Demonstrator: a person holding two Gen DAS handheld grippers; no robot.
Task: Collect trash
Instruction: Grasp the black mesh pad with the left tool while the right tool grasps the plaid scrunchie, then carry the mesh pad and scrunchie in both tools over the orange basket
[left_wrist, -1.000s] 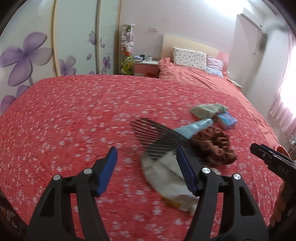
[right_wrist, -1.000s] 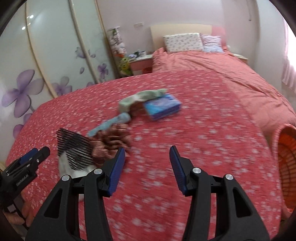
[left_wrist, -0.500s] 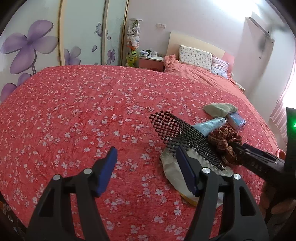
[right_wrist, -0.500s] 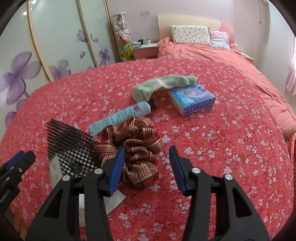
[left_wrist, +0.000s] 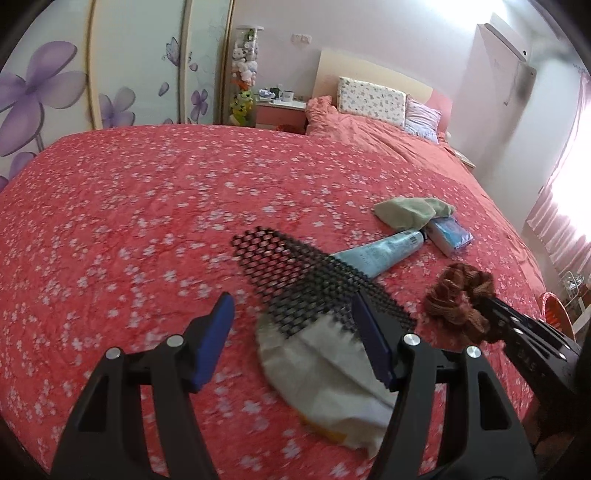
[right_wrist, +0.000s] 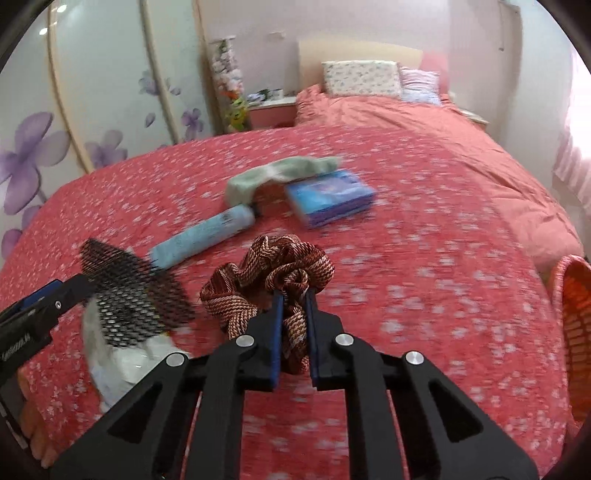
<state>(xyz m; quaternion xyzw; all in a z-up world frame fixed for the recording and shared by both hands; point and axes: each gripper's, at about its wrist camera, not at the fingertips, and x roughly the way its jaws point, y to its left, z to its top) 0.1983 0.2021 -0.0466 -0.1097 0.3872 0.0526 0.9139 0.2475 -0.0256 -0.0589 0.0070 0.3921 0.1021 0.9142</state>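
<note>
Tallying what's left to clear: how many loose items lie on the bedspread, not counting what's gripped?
5: black mesh, white wrapper beneath it, blue tube, green cloth, blue packet farthest. More may hide underneath.

The bedspread (left_wrist: 147, 206) is a crinkled, matt red cloth printed with small white blossoms. The scrunchie (right_wrist: 280, 269) is ruffled woven fabric in brown and pale stripes, pinched between the matt black plastic arms of the right gripper (right_wrist: 294, 317), whose pads look like blue rubber. The left gripper (left_wrist: 295, 332) has the same matt black plastic and shiny metal screws. The mesh sheet (left_wrist: 306, 280) is black plastic netting over a creased, slightly glossy wrapper (left_wrist: 332, 369). The tube (left_wrist: 384, 251) is smooth pale-blue plastic.
</note>
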